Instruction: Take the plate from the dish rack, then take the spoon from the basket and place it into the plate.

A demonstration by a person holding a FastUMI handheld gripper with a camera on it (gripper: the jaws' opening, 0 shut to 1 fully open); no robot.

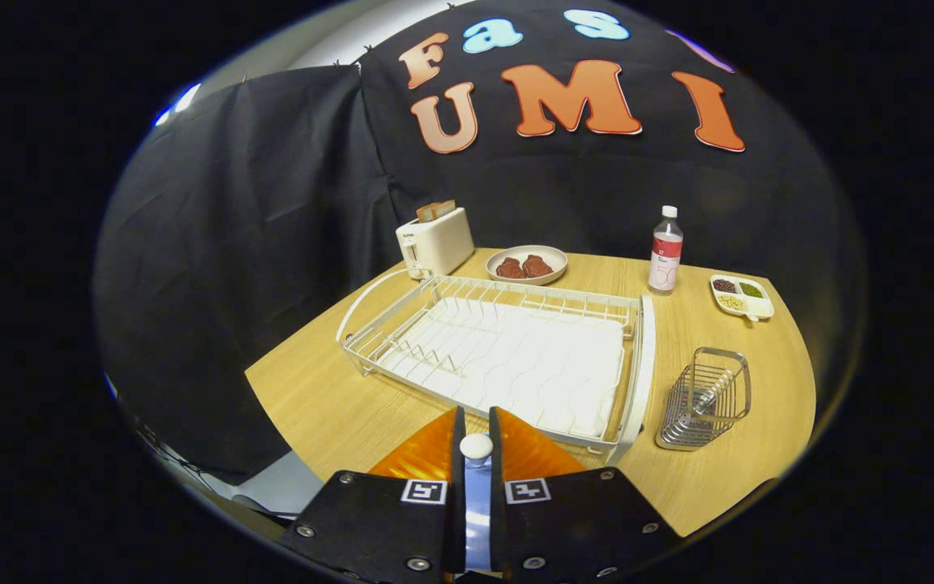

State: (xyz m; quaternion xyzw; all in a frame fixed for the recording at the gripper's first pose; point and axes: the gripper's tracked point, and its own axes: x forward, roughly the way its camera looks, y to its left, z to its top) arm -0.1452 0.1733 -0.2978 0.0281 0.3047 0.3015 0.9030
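My gripper (476, 415) is shut on the spoon (477, 487), a pale blue handle with a round white end (476, 446) that stands in the narrow gap between the fingers. Right under the fingers an orange ribbed plate (532, 454) lies on the wooden table (329, 405), by its near edge; the fingers hide its middle. Just beyond the plate stands the white wire dish rack (507, 357), with no dishes in it. The metal wire basket (704, 399) is to the right of the rack. I cannot tell whether anything is in it.
At the back of the table are a white toaster (434, 242) with bread in it, a bowl (527, 264) with two brown pieces, a clear bottle (666, 250) and a small divided dish (741, 296). The table's left edge drops off to black cloth.
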